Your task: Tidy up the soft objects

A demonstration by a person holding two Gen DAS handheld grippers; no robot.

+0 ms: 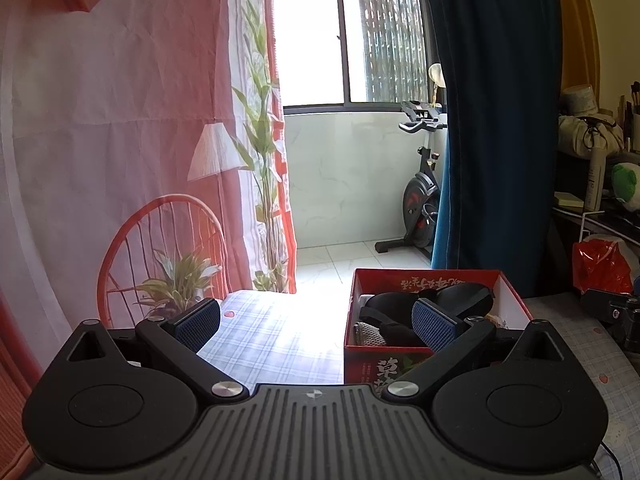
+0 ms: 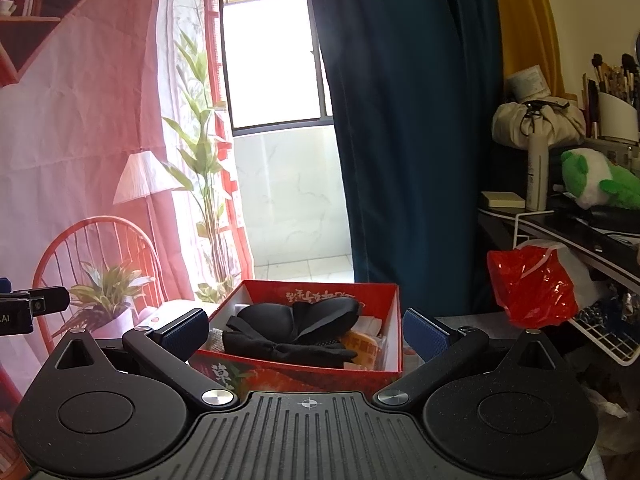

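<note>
A red cardboard box (image 1: pixel 512 292) (image 2: pixel 332 372) stands on the checked cloth (image 1: pixel 272 340). Inside it lie black soft items (image 1: pixel 400 304) (image 2: pixel 296 324), a grey knitted piece (image 1: pixel 368 334) and a yellow packet (image 2: pixel 362 350). My left gripper (image 1: pixel 316 322) hovers wide open over the cloth, its right fingertip in front of the box's left part. My right gripper (image 2: pixel 306 334) is wide open too, its fingers framing the box from the near side. Nothing sits between either pair of fingers. The left gripper's tip (image 2: pixel 36 306) shows at the left edge of the right wrist view.
A printed red-and-white curtain (image 1: pixel 120 140) hangs at the left, a dark blue curtain (image 1: pixel 496 120) behind the box. An exercise bike (image 1: pixel 420 204) stands by the window. At the right, a shelf holds a green plush (image 2: pixel 596 180), a bottle (image 2: pixel 536 172), brushes and a red plastic bag (image 2: pixel 532 284).
</note>
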